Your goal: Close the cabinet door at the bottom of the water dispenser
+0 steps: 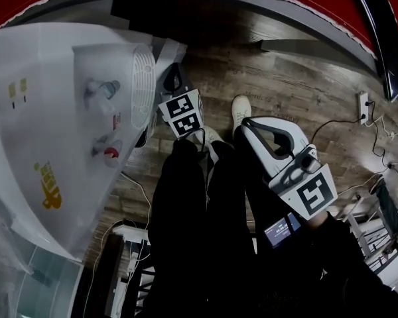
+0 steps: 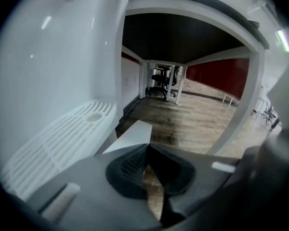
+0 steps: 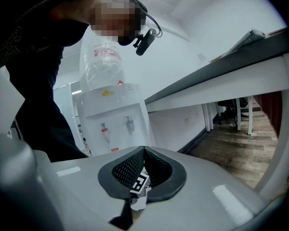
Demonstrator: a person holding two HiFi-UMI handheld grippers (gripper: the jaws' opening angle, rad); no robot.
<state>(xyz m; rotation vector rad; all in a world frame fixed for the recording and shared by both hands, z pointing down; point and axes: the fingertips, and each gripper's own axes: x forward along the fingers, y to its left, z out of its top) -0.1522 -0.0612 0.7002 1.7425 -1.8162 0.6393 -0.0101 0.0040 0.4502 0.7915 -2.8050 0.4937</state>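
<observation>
The white water dispenser [image 1: 60,118] fills the left of the head view, with two taps and a slotted drip tray [image 1: 143,88]. A white panel [image 1: 168,50] juts out beside the tray; it looks like the lower cabinet door standing ajar. In the left gripper view its top edge [image 2: 133,134] lies just past the jaws, with the drip tray [image 2: 62,138] to the left. My left gripper [image 1: 174,81] [image 2: 147,147] is shut and empty, close to that panel. My right gripper [image 1: 252,126] [image 3: 144,149] is shut, empty, farther back, facing the dispenser [image 3: 115,119].
A long desk [image 3: 221,76] runs off to the right over wooden floor [image 1: 298,85]. Cables [image 1: 129,177] and a power strip [image 1: 365,108] lie on the floor. The person's dark legs and white shoe [image 1: 241,108] stand between the grippers. An office chair [image 2: 161,81] sits far back.
</observation>
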